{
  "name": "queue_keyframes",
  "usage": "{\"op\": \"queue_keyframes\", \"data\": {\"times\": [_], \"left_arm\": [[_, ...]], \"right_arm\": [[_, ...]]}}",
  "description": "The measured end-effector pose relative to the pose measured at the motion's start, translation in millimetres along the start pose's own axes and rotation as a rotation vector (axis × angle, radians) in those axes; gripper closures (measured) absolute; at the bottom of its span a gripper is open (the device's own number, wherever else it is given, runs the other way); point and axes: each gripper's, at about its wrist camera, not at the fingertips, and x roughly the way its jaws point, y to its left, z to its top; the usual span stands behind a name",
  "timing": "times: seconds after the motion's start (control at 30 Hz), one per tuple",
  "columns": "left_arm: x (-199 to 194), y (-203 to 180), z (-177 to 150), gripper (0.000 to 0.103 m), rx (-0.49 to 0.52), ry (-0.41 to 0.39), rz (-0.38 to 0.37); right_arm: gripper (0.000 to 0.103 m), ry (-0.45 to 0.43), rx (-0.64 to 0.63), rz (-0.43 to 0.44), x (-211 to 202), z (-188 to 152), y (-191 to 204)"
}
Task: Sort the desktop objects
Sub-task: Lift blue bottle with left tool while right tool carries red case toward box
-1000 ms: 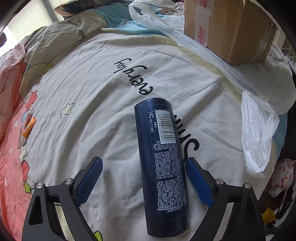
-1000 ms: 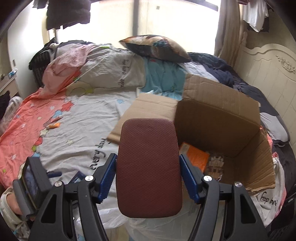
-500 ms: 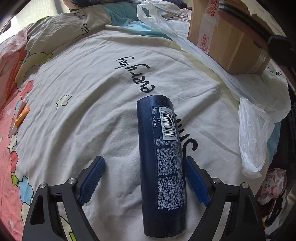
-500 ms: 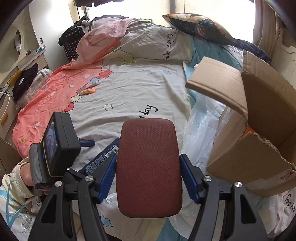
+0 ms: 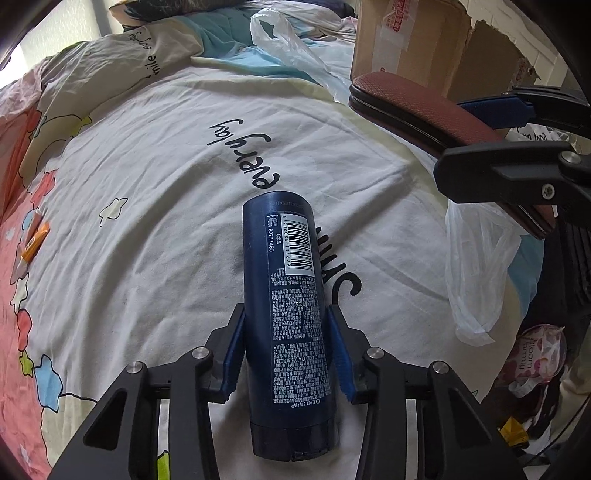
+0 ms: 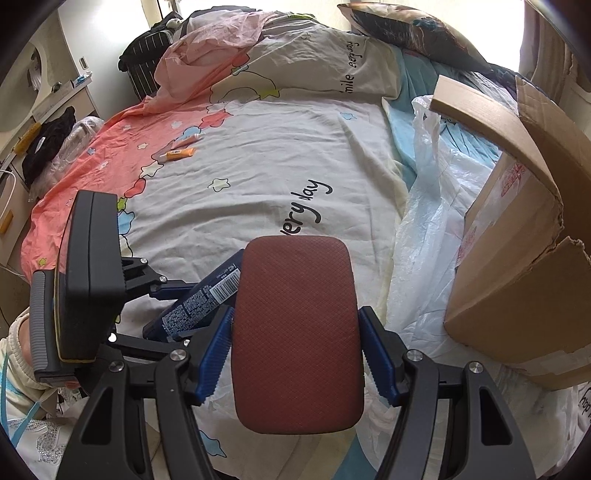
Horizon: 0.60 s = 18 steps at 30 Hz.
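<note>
Rumpled bedding covers a wide bed [image 6: 258, 177]: a white sheet printed with black script and pastel stars, running to coral pink along one side. On it lies a dark navy plastic bottle [image 5: 290, 314] with a white barcode label and fine white print, its cap end nearest the left wrist camera. The left tongs [image 5: 288, 354] have their blue ribbed pads pressed against both sides of the bottle's lower body, pinching it while it lies flat on the sheet.

The right tongs [image 6: 297, 354] clamp a maroon, rounded-rectangular case with a quilted leatherette texture [image 6: 297, 332], held by its two long edges above the near edge of the bed. In the left view the same case [image 5: 443, 122] hangs over the sheet in front of the box, with the right tongs [image 5: 491, 129] closed on it.

An open brown cardboard box with a torn flap [image 6: 517, 258] stands on the bed to the right, resting on crumpled thin white plastic bags [image 6: 424, 229]. From these angles its inside is hidden, so I cannot tell what it contains.

Farther off, near the pink border, a small orange tube [image 6: 179, 153] lies just beside a pinkish tube [image 6: 188, 139]. A dark patterned pillow [image 6: 413, 33] sits at the head of the bed, and a cream sleeve [image 6: 16, 354] shows at the lower left behind the left tool.
</note>
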Motion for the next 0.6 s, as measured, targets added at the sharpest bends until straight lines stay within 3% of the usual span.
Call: {"op": "queue_keyframes", "data": {"times": [0.27, 0.6], "left_arm": [[3.2, -0.6, 8.1, 0.061, -0.017, -0.021, 0.008], [-23.2, 7.8, 14.7, 0.061, -0.016, -0.076, 0.019]], "right_arm": [[0.04, -0.007, -0.003, -0.009, -3.6, 0.8, 1.0], [0.04, -0.03, -0.007, -0.02, -14.0, 3.5, 2.9]]}}
